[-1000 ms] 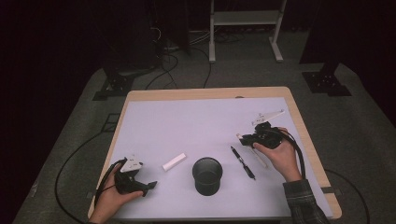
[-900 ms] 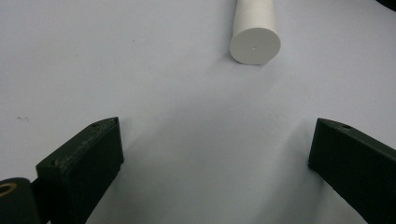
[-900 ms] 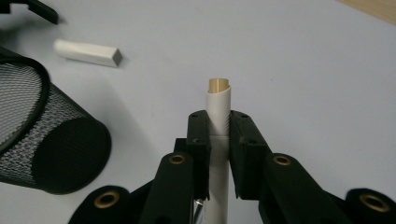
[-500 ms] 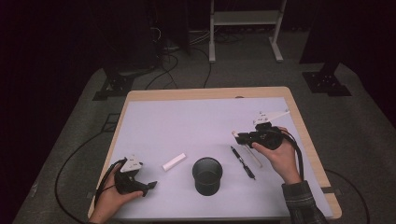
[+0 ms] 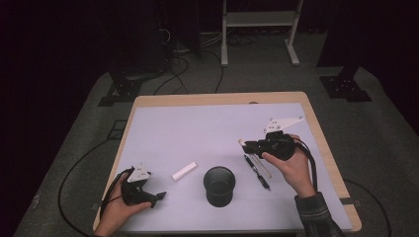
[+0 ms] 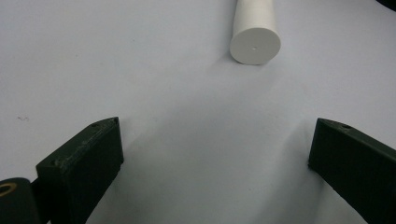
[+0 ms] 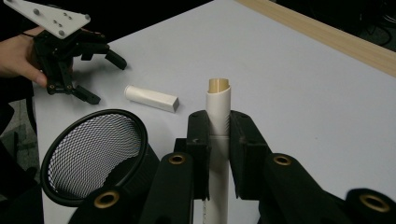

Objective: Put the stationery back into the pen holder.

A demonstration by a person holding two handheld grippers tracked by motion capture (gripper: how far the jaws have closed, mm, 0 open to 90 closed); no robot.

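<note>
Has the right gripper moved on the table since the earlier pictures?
Yes. The right gripper, shut on a white pen, has shifted left toward the black mesh cup, away from the table's right edge.

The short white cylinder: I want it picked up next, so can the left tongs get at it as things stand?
Probably yes. The short white cylinder lies alone on the pale table sheet, just ahead of the left tongs, whose jaws stand open with only bare sheet between. The black mesh cup stands off to one side.

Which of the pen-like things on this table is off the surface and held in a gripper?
The cream-white pen, clamped between the right gripper jaws. The black pen and the short white tube lie loose on the table.
</note>
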